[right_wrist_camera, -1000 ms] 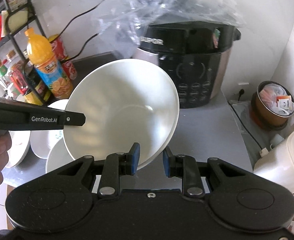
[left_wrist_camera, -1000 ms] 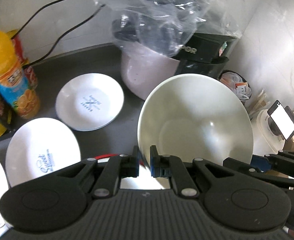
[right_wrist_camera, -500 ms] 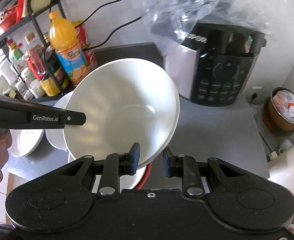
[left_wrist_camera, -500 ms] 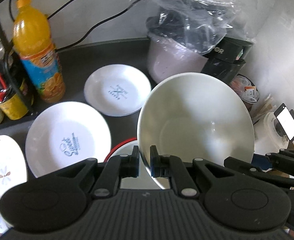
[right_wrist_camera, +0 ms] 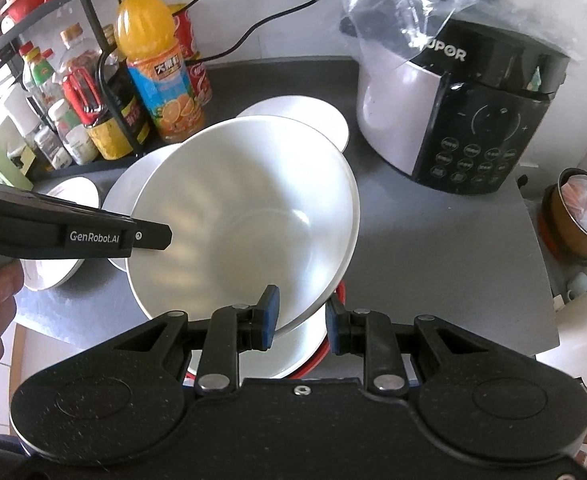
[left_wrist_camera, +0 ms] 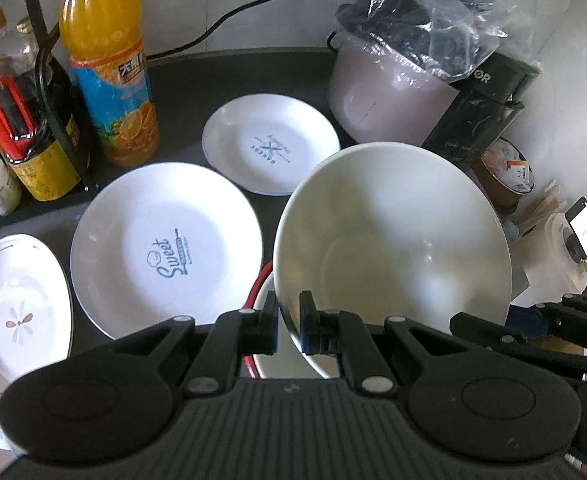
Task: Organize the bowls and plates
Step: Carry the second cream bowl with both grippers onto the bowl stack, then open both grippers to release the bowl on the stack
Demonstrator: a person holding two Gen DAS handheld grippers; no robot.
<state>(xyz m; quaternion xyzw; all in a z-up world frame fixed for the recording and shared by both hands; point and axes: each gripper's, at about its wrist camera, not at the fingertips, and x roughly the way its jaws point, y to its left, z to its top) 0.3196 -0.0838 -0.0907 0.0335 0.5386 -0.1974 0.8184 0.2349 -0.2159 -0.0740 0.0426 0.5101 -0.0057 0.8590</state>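
Note:
A large white bowl [left_wrist_camera: 393,236] [right_wrist_camera: 245,220] hangs tilted above the dark counter, held by both grippers. My left gripper [left_wrist_camera: 289,326] is shut on its near rim. My right gripper [right_wrist_camera: 299,322] has its jaws on either side of the opposite rim, with a small gap showing at the right pad. Under the bowl lies a red-rimmed dish [left_wrist_camera: 261,312] [right_wrist_camera: 313,352]. Three white plates lie on the counter: a "Sweet" plate [left_wrist_camera: 165,248], a "Bakery" plate [left_wrist_camera: 271,148] and a flower plate [left_wrist_camera: 13,312].
An orange juice bottle [left_wrist_camera: 109,68] and a rack of bottles [left_wrist_camera: 17,120] stand at the left. A rice cooker [right_wrist_camera: 465,112] under a plastic bag stands at the back right. A round tin [right_wrist_camera: 581,216] sits beyond the counter's right edge.
Both grippers and the bowl have drawn back and down, so more of the counter and plates shows. The red-rimmed dish has come into view under the bowl. The right jaws have spread slightly.

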